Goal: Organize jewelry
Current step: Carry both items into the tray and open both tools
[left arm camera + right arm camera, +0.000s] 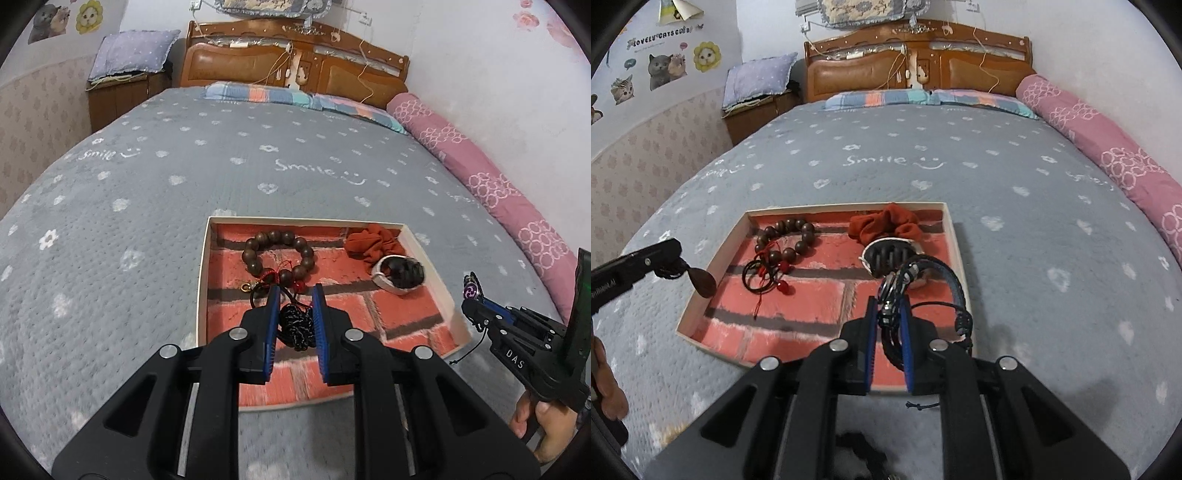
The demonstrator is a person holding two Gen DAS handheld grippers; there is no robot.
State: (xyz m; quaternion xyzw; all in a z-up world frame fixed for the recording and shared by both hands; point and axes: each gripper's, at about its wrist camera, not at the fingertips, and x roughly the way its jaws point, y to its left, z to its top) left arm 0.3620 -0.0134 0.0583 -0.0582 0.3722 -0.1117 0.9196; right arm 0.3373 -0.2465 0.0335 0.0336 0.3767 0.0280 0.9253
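A shallow box (202,280) lined with a red brick pattern lies on the bed. Inside it are a wooden bead bracelet (275,254) with red cord, a rust-red scrunchie (371,242) and a dark hair claw (400,275). My left gripper (295,291) hovers over the box's near left part, shut on a bundled black cord (295,328). In the right wrist view a brown wooden pendant (701,282) hangs from that left gripper (674,264). My right gripper (889,304) is shut on a dark braided bracelet (945,273) with metal rings, above the box's near right edge (955,236).
A grey quilted bedspread (184,177) covers the bed. A rolled pink blanket (480,173) runs along the right wall. Pillows and a wooden headboard (295,62) are at the far end, with a nightstand (118,96) at the far left. A hand (543,424) holds the right gripper.
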